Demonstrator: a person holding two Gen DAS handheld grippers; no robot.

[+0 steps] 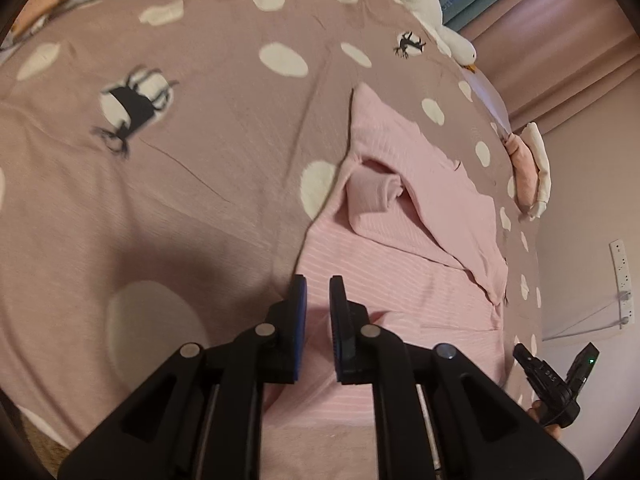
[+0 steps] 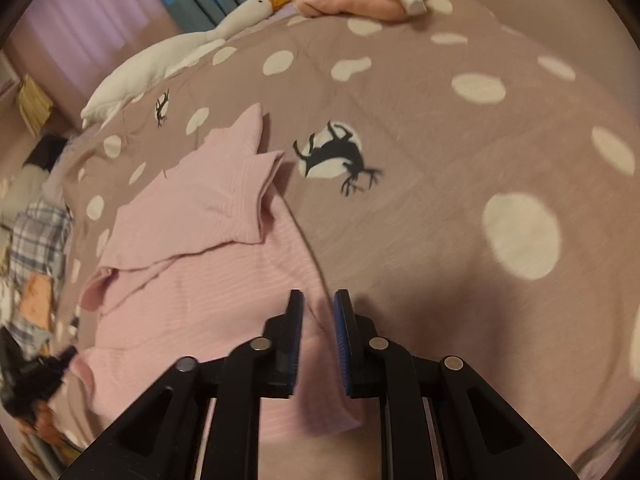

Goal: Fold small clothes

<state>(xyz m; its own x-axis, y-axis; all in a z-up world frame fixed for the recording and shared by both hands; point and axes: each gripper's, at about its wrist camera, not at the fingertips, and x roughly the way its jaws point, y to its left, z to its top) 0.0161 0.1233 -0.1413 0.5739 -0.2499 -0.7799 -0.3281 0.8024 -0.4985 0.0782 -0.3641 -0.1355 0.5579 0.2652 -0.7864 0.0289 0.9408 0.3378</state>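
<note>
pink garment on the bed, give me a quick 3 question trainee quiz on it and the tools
1. True or false: the pink garment lies on a plain white sheet.
2. Multiple choice: what soft toy lies near the far edge of the bed? A) teddy bear B) white goose C) rabbit
3. Short answer: what does the right tool have between its fingers?

Key:
1. False. It lies on a mauve duvet with white spots and black deer.
2. B, the white goose.
3. A fold of the pink garment. The left tool hovers over the garment's edge with a gap between its fingers.
</note>
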